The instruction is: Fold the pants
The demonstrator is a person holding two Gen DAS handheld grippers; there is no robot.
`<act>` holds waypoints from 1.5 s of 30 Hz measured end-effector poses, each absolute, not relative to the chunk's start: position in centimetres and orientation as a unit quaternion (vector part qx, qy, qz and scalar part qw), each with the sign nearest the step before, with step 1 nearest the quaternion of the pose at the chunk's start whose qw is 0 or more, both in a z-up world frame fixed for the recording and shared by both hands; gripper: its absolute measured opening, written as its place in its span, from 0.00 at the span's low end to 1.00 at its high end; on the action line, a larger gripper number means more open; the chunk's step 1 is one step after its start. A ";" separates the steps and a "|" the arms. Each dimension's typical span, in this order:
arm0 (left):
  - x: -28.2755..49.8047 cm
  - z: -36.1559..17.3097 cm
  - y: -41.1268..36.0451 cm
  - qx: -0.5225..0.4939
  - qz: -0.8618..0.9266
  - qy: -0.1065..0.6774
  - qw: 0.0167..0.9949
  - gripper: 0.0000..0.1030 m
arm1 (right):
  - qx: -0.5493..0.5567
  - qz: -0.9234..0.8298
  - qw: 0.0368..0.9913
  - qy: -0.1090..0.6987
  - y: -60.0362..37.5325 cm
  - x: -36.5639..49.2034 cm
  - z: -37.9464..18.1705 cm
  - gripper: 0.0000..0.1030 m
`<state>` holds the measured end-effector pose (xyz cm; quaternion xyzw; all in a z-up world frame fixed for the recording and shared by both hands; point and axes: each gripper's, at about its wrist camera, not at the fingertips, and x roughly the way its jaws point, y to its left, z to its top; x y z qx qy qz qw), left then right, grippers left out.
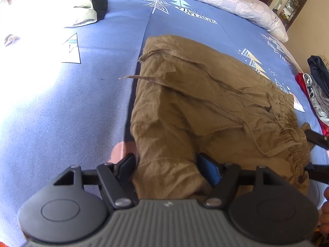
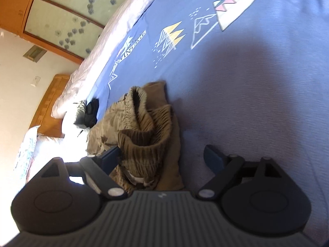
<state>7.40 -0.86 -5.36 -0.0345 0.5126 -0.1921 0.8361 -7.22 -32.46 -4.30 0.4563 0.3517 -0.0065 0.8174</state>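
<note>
Pants (image 1: 205,107): tan woven cloth, matt, heavily creased, waistband (image 2: 144,123) ribbed; bedsheet (image 1: 61,113): blue cloth, matt, fine herringbone texture; my left gripper (image 1: 170,168): matt black plastic, glossy blue pads (image 1: 209,170), dull metal rivets; headboard (image 2: 51,103): glossy wood.

Daylight, strong; blown-out glare at left of both views. Soft shadow across the bedsheet (image 2: 257,82) in right-wrist centre. Fisheye bending at edges; mild blur throughout.

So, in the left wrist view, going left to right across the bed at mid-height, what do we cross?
Blue bedsheet → brown pants → pile of clothes at the bed's right edge.
</note>
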 end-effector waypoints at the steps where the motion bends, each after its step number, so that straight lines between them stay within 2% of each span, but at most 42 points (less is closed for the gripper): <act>1: 7.4 -5.4 -1.0 -0.032 -0.192 0.512 0.837 0.70 | 0.457 -0.005 0.816 0.353 -32.4 -7.0 -4.4 0.89; 7: 7.5 -5.4 -1.5 -0.026 -0.197 0.515 0.834 0.78 | 0.438 0.009 0.824 0.361 -31.7 -5.5 -4.4 0.89; 22: 10.7 -5.2 3.2 -0.148 -0.254 0.548 0.783 0.78 | 0.492 0.069 0.787 0.367 -32.2 -5.7 -4.6 0.88; 27: 11.1 -4.7 4.3 -0.154 -0.258 0.540 0.786 0.78 | 0.555 0.057 0.762 0.329 -35.2 -8.1 -5.0 0.88; 31: 11.5 -6.0 2.9 -0.151 -0.266 0.562 0.769 0.78 | 0.562 0.055 0.761 0.320 -35.0 -8.4 -5.0 0.90; 32: 11.4 -6.2 2.5 -0.150 -0.267 0.559 0.770 0.82 | 0.557 0.057 0.762 0.324 -34.6 -8.2 -4.9 0.90; 33: 11.2 -6.2 2.1 -0.147 -0.271 0.553 0.774 0.89 | 0.554 0.065 0.762 0.329 -34.0 -7.8 -4.9 0.90; 35: 10.5 -6.3 1.3 -0.138 -0.274 0.545 0.780 0.90 | 0.544 0.080 0.762 0.343 -32.7 -7.0 -4.9 0.91; 38: 9.6 -6.1 0.5 -0.112 -0.268 0.532 0.795 0.83 | 0.469 0.071 0.797 0.374 -30.3 -5.5 -4.1 0.93; 40: 9.0 -5.9 0.0 -0.087 -0.255 0.525 0.808 0.65 | 0.427 0.066 0.817 0.383 -28.9 -5.0 -3.6 0.93; 41: 8.7 -5.7 -0.2 -0.076 -0.249 0.522 0.812 0.60 | 0.408 0.062 0.825 0.386 -28.4 -4.9 -3.4 0.90; 42: 8.4 -5.5 -0.4 -0.067 -0.244 0.519 0.816 0.51 | 0.387 0.054 0.834 0.389 -28.0 -4.9 -3.2 0.85; 43: 8.1 -5.3 -0.6 -0.060 -0.239 0.516 0.820 0.42 | 0.363 0.041 0.843 0.395 -27.5 -5.0 -2.9 0.70; 44: 7.7 -5.1 -0.9 -0.051 -0.236 0.512 0.825 0.40 | 0.340 0.032 0.851 0.399 -27.0 -5.1 -2.6 0.59; 45: 7.3 -4.8 -1.2 -0.043 -0.234 0.505 0.829 0.34 | 0.321 0.028 0.858 0.401 -26.6 -5.4 -2.4 0.55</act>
